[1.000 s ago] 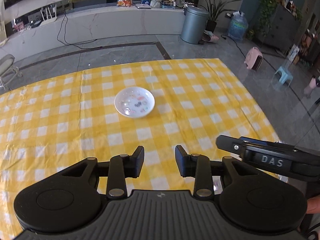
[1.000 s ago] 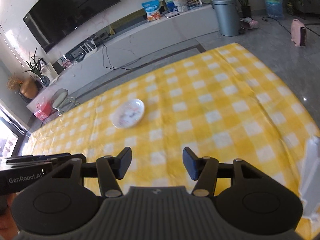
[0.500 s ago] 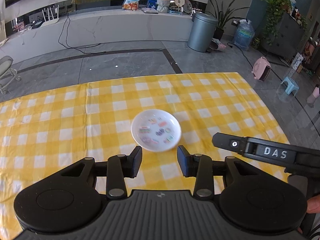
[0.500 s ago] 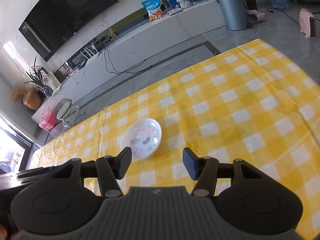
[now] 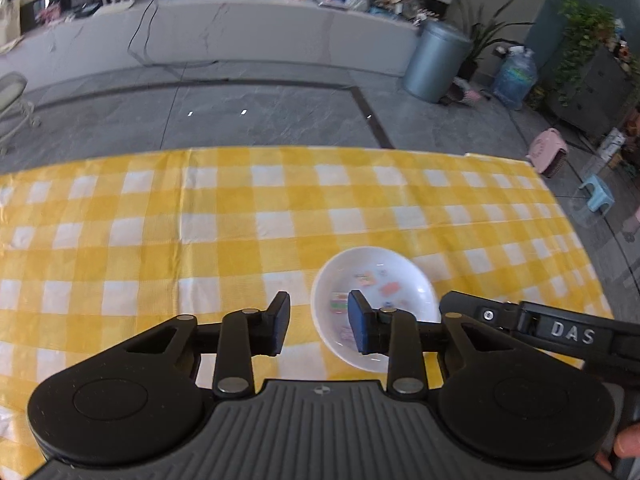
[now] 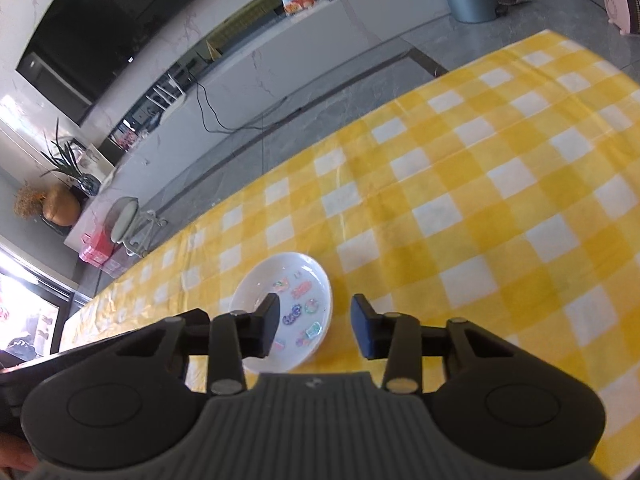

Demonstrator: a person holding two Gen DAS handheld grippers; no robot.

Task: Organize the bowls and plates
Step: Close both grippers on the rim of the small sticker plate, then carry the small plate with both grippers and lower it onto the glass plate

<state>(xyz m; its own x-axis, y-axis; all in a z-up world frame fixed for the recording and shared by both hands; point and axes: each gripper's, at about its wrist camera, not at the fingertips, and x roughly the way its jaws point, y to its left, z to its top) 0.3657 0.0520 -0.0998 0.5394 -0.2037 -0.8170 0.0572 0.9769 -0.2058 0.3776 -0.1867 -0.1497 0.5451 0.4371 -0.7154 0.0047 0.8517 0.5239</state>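
Yellow-checked tablecloth point(image 5: 248, 240), one white dish point(image 5: 372, 280) now close under both approaching tools; left gripper point(image 5: 318, 326) and right gripper point(image 6: 314, 326) jaws narrowing, gripping nothing, pickup likely imminent.

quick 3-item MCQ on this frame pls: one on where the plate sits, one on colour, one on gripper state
1. Where does the white plate rest?
A. on the floor
B. on the checked tablecloth
C. on the grey bin's lid

2. What colours is the tablecloth?
A. yellow and white
B. red and black
C. plain blue

3. How do the left gripper and the right gripper stand to the plate?
A. both clamp its rim
B. one has lifted it
C. neither holds it

Key:
1 B: the plate lies flat on the cloth in both wrist views.
2 A: yellow and white squares cover the whole cloth.
3 C: both pairs of jaws have just been closing, yet a gap shows between the fingers and no pad presses on the plate's rim.
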